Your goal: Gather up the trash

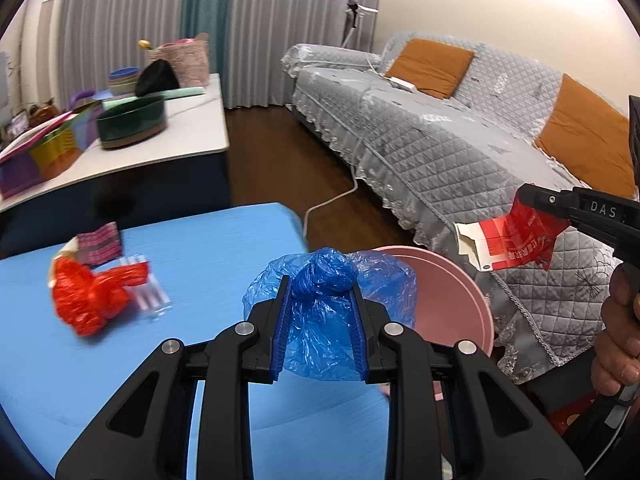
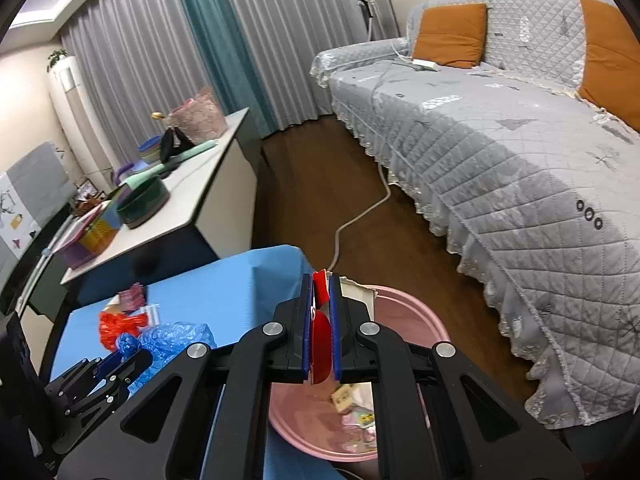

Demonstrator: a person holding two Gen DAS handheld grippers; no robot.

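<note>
My left gripper is shut on a crumpled blue plastic bag, held over the right edge of the blue table next to the pink bin. My right gripper is shut on a red and white flattened carton above the pink bin; it also shows in the left wrist view holding the carton. A red plastic bag, a clear plastic piece and a pink patterned wrapper lie on the table's left part.
The bin holds several scraps. A grey quilted sofa with orange cushions stands to the right. A white counter with bowls and boxes stands behind the table. A white cable runs across the wooden floor.
</note>
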